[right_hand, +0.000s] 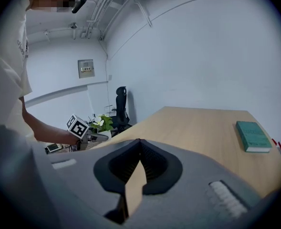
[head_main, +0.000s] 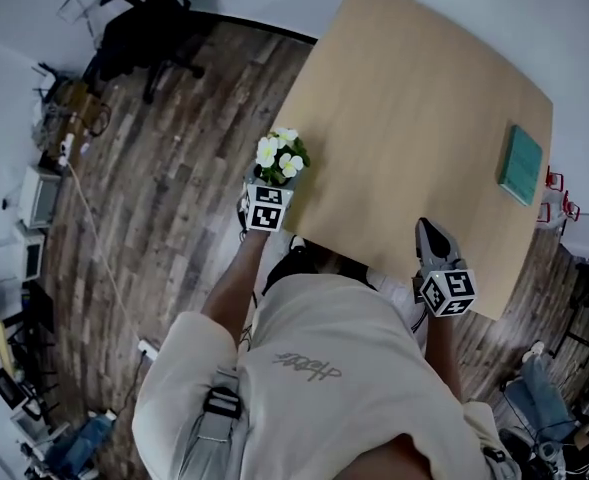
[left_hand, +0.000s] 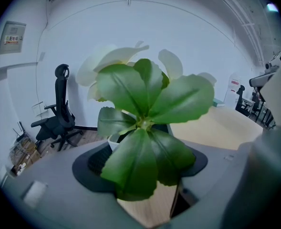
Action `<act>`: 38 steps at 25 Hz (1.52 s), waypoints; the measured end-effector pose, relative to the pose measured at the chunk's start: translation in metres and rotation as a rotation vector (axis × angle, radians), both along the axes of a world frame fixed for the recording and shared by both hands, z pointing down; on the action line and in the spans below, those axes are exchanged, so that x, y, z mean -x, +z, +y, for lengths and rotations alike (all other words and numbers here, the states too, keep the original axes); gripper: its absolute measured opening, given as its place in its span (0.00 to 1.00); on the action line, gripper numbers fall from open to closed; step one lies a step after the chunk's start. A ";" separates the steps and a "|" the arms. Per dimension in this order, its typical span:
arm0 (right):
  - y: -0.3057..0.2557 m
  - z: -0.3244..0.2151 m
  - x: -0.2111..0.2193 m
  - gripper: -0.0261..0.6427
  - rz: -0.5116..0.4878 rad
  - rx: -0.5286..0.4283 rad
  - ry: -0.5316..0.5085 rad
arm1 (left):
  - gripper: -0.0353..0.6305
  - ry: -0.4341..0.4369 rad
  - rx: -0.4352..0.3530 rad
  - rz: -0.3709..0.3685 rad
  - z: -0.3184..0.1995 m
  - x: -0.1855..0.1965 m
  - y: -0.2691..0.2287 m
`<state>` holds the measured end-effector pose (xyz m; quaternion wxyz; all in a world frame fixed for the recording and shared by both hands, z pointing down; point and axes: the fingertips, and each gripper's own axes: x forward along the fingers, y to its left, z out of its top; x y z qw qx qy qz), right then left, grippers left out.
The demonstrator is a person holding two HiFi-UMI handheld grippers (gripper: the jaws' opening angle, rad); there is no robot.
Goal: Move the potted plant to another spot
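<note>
- Plant (head_main: 281, 156) with white blossoms and broad green leaves in a small white pot sits at the left edge of the light wooden table (head_main: 414, 98). No view shows whether the pot rests on the top.
- Left gripper (head_main: 269, 193) is clamped on the pot. Its own view shows the dark pads on either side of the white rim, with leaves filling most of the picture.
- Right gripper (head_main: 430, 230) is over the table's near edge, well apart from the plant. Only its own view shows its jaw tips meeting with nothing between them.
- Teal rectangular book (head_main: 522, 164) lies flat near the table's far right edge. The left gripper view barely shows it.
- Black office chair (head_main: 149, 28) stands on the wood-plank floor (head_main: 174, 188) beyond the plant.
</note>
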<state>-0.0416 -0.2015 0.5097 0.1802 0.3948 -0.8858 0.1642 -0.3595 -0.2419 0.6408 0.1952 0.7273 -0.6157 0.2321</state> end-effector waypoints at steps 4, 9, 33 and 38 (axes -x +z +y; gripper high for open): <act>0.003 0.005 0.018 0.04 0.005 -0.004 0.020 | 0.60 0.043 0.004 -0.005 -0.021 0.011 0.010; 0.007 0.018 0.028 0.04 0.022 0.005 0.051 | 0.60 0.082 0.024 0.012 -0.041 0.015 0.029; 0.023 0.015 0.037 0.04 0.076 0.087 0.095 | 0.60 0.176 0.013 -0.015 -0.108 -0.008 0.054; 0.024 0.001 0.043 0.04 0.076 0.090 0.068 | 0.66 0.188 0.004 -0.002 -0.113 -0.011 0.054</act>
